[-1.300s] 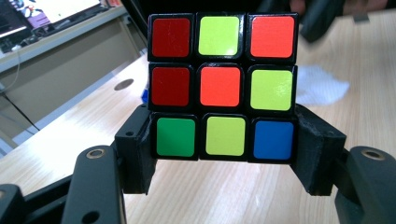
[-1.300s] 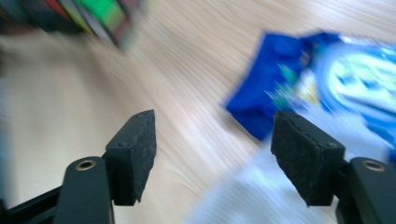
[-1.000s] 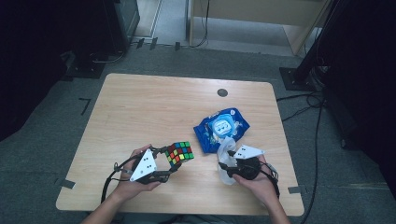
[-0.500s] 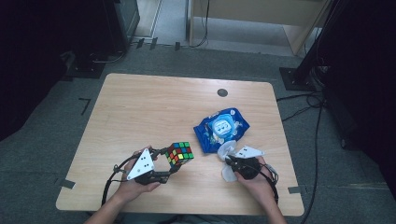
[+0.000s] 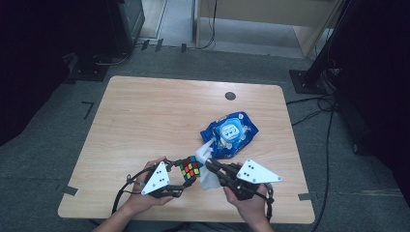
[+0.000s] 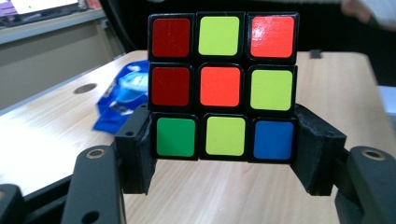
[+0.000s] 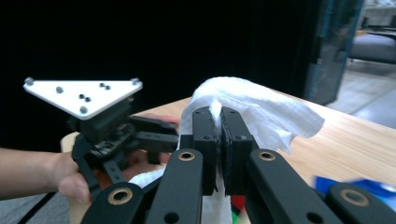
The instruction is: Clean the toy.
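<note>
The puzzle cube (image 6: 223, 88) we see clamped between the left tool's (image 5: 186, 180) jaws; our right tool (image 5: 211, 166), just beside it, is closed on a white wipe (image 7: 261, 112) above the desk (image 5: 145, 121).

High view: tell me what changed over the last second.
The right gripper carried its white wipe leftward, from beside the blue wipes packet up against the cube. The left gripper stayed shut on the cube, in about the same spot. The packet and table did not move.
</note>
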`<state>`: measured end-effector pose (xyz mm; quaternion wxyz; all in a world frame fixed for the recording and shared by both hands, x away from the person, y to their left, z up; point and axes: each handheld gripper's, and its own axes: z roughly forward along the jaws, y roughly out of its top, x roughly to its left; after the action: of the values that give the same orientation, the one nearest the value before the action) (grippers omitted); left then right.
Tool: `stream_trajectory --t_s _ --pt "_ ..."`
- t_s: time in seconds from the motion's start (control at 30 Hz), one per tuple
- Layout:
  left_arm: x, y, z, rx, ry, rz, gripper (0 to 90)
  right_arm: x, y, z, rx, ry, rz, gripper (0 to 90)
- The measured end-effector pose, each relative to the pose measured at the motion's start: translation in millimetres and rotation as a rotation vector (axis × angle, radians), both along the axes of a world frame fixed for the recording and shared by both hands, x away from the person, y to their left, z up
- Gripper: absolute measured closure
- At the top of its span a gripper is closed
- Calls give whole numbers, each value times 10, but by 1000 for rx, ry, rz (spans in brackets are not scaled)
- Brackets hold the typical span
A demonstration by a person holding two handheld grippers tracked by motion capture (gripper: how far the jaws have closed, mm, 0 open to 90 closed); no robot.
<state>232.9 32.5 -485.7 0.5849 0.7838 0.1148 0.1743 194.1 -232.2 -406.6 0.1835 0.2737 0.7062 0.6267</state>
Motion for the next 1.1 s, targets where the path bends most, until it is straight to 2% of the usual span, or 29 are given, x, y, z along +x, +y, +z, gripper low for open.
stream_trajectory --t_s 0.1,0.2,0.33,0.4,0.47,0.5,0.57,0.67,0.73,0.77,0.83,0.9,0.93,1.0,1.1 --pt "-27 -15 39 -11 0 -17 344 3 182 -103 -54 -14 8 868" --pt "-27 20 78 -29 11 -29 346 50 175 -204 -39 13 -18 866" --pt "5 83 106 -64 28 -23 347 182 38 -351 -99 58 -108 864" --pt "23 108 117 -81 36 -21 346 294 -69 -476 -131 123 -171 866" --pt "27 110 115 -75 31 -12 347 339 -143 -522 -107 157 -189 866" --pt "29 108 110 -69 29 -8 347 337 -172 -498 -81 158 -194 865" --pt "27 88 96 -56 26 -4 347 288 -170 -403 -42 130 -177 864" --pt "18 42 78 -45 28 -12 346 147 -82 -210 12 54 -99 861" --pt "0 10 81 -45 26 -23 346 61 7 -137 29 20 -48 860" --pt "-8 3 84 -46 26 -25 346 38 62 -129 23 12 -26 860" --pt "-21 1 103 -48 27 -36 346 33 128 -169 6 26 -10 857" --pt "-21 13 105 -48 27 -36 347 62 122 -228 19 36 -16 856" --pt "-11 35 111 -60 39 -42 347 88 100 -254 28 59 -22 856" --pt "5 62 128 -81 52 -38 347 148 42 -315 8 79 -57 856" --pt "34 102 154 -113 65 -34 346 236 -45 -406 -128 88 -169 857"
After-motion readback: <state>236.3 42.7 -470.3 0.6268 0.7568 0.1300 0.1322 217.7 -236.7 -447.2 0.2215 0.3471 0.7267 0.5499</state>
